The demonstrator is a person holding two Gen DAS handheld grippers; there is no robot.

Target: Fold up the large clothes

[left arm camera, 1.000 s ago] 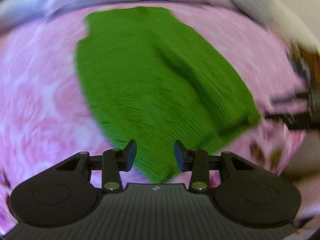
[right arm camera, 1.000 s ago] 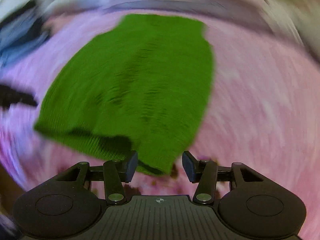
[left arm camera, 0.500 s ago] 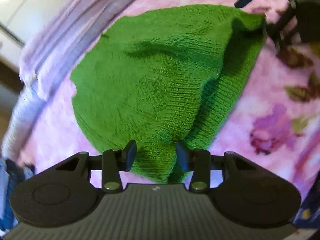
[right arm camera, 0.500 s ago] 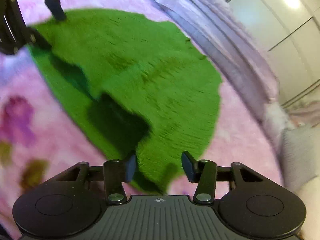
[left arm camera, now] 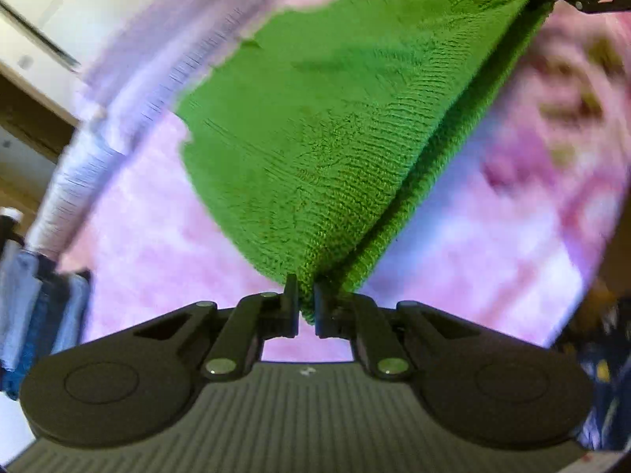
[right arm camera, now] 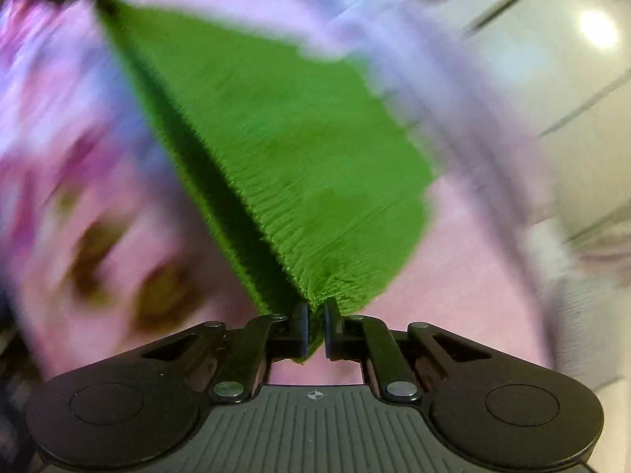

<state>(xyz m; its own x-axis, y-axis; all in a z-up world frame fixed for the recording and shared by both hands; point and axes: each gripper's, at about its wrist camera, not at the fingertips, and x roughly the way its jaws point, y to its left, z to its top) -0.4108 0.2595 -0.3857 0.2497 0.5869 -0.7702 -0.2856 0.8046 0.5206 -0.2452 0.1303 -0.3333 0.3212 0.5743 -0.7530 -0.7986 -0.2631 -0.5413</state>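
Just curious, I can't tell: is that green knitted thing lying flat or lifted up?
Lifted at one edge. The green knit is pinched by the left gripper and right gripper, stretched taut between them above the pink blanket.

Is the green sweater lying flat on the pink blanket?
No, the green sweater is pinched between the left gripper's fingers and pulled up taut off the pink blanket.

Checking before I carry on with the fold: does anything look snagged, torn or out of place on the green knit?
Nothing stands out. The left gripper and right gripper are each shut on a corner of the green sweater, its edge stretched taut between them over the pink floral blanket. No tear or snag is visible, though motion blur hides fine detail.
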